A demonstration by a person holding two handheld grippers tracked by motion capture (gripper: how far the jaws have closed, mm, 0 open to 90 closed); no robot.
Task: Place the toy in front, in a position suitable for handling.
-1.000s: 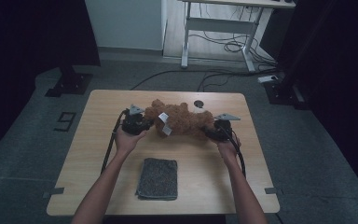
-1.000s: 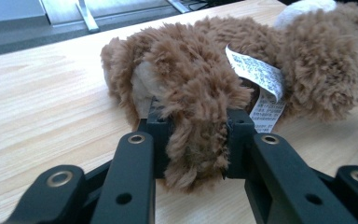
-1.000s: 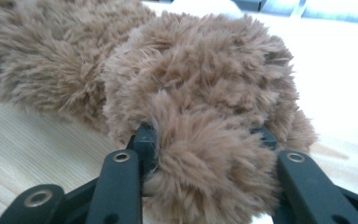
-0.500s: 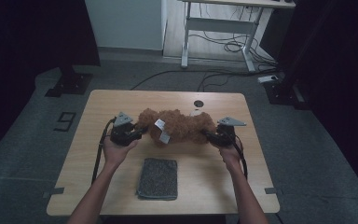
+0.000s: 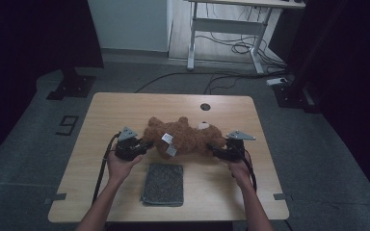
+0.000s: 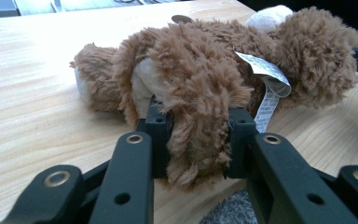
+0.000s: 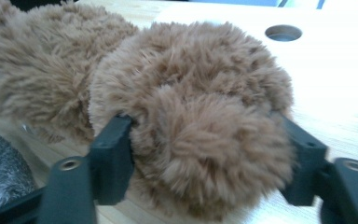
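A brown teddy bear [image 5: 180, 137] lies across the middle of the wooden table [image 5: 125, 108], its head with the white muzzle [image 5: 203, 126] toward the right. My left gripper [image 5: 142, 147] is at the bear's left end. In the left gripper view its jaws [image 6: 198, 135] are shut on a furry leg [image 6: 200, 140], with a white label [image 6: 266, 81] hanging just beyond. My right gripper [image 5: 216, 150] is at the bear's head end. Its jaws have just been opening and stand wide on either side of a rounded furry lump [image 7: 214, 140].
A grey cloth pad [image 5: 163, 184] lies flat near the table's front edge, just in front of the bear, and its edge shows low down [image 7: 0, 163]. A round cable hole [image 5: 205, 107] sits behind the bear. Bare wood stretches to the left and the far side.
Both hands and the bear have come toward the table's front edge. The bear now lies stretched out flat between the two grippers, close to the grey pad.
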